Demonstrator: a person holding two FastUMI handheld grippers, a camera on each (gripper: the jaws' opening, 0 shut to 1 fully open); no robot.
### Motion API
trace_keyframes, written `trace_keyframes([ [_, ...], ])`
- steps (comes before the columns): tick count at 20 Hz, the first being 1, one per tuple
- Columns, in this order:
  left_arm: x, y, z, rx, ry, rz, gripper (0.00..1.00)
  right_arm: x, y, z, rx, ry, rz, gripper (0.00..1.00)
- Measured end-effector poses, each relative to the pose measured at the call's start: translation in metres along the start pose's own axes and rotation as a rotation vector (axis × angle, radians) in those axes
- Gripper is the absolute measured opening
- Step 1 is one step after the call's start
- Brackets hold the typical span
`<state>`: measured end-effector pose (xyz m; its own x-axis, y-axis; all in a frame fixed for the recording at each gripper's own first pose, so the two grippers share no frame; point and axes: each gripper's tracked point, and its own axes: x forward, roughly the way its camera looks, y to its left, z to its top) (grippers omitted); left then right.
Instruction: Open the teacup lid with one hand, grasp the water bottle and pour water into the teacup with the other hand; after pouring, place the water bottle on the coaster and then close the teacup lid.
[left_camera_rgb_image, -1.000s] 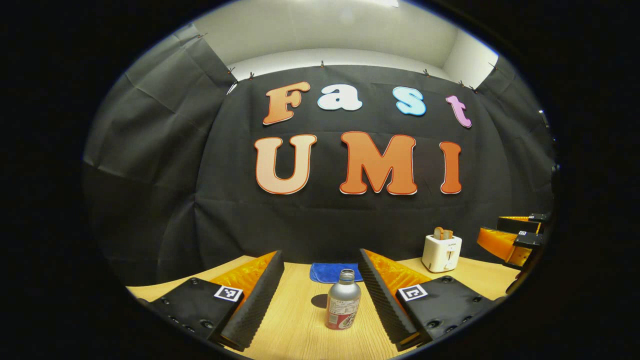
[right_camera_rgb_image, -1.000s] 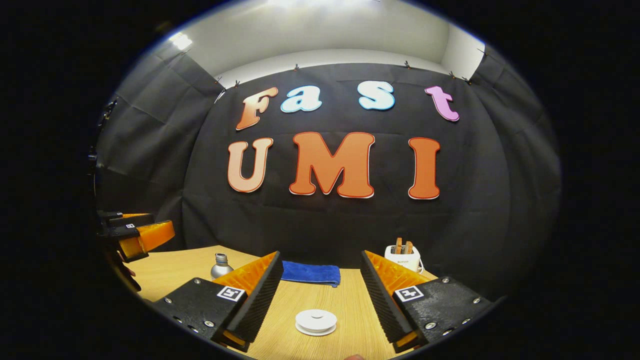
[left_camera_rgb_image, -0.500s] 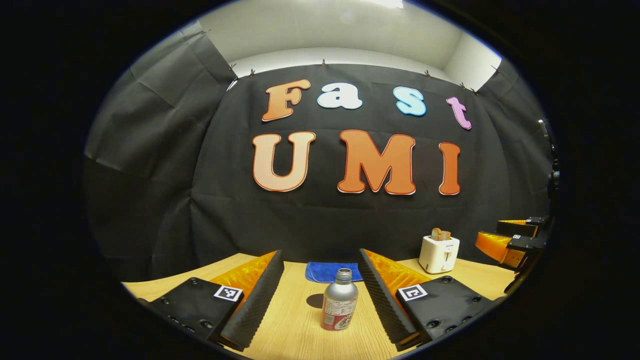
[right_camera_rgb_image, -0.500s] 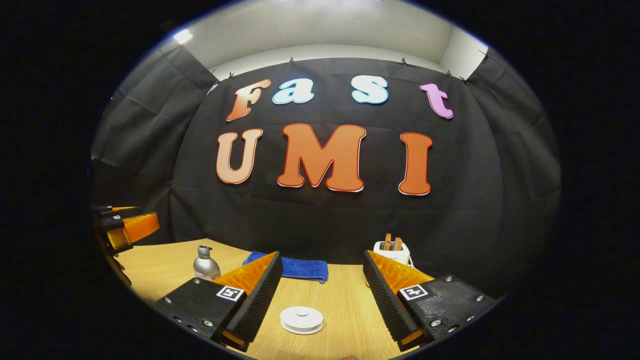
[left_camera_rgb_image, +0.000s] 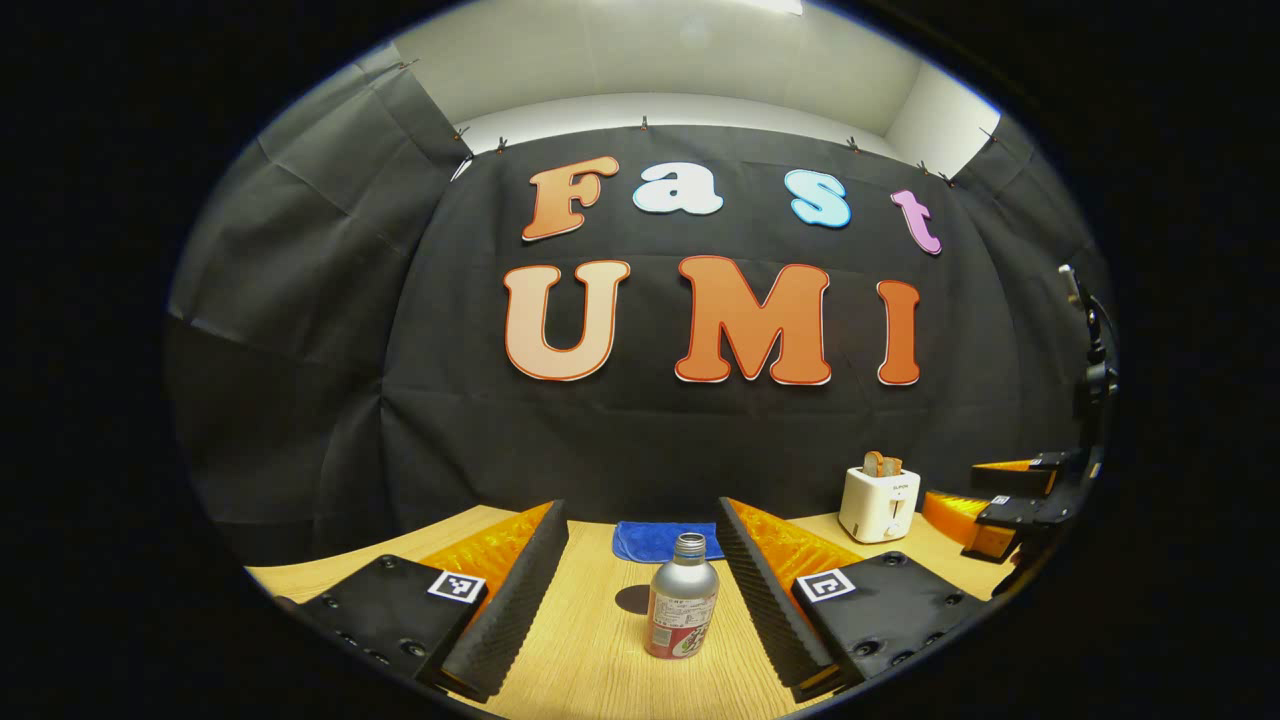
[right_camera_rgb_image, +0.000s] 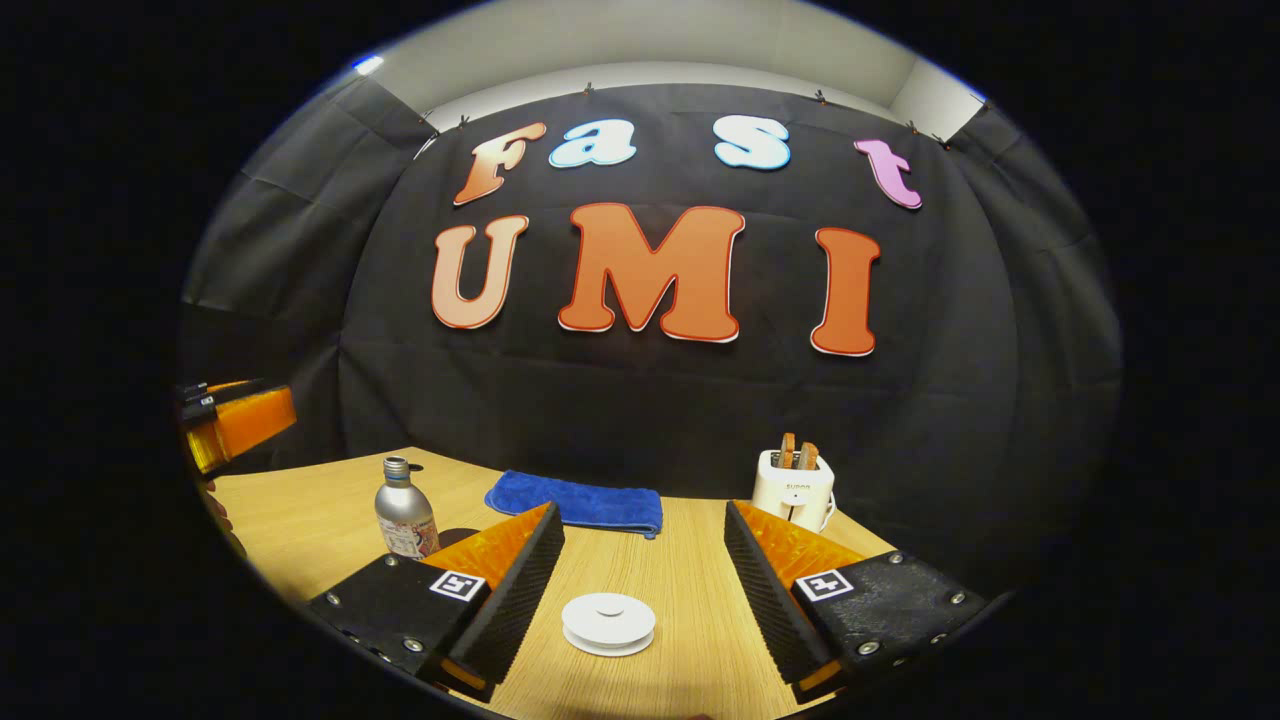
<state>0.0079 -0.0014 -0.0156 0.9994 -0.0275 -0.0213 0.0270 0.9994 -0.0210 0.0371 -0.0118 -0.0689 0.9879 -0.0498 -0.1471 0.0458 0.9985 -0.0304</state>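
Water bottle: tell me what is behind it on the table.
Behind the water bottle lies a folded blue cloth at the table's far edge, against the black wall. The bottle's neck covers part of the cloth in the left gripper view.

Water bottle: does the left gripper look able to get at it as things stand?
Probably yes. The water bottle stands upright on the table, just ahead between the open left gripper fingers, with nothing in between.

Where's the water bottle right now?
In the left gripper view the bottle stands upright on the table between the open left tool's fingers, untouched, with the blue cloth behind it.
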Motion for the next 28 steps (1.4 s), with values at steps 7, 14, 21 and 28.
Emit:
trace_keyframes([
  [7,-0.002,0.001,-0.006,0.029,0.013,0.005,0.97,0.038,0.019,-0.056,0.017,0.07,0.056,0.94],
  [14,0.0,-0.007,-0.014,0.05,0.033,-0.006,0.97,0.059,0.029,-0.112,0.083,0.212,0.087,0.74],
  [21,0.005,-0.009,-0.027,0.065,0.069,-0.006,0.97,0.064,0.035,-0.133,0.04,0.282,0.121,0.47],
  [28,0.013,-0.013,-0.043,0.054,0.102,-0.026,0.97,0.07,0.032,-0.145,0.013,0.338,0.131,0.36],
])
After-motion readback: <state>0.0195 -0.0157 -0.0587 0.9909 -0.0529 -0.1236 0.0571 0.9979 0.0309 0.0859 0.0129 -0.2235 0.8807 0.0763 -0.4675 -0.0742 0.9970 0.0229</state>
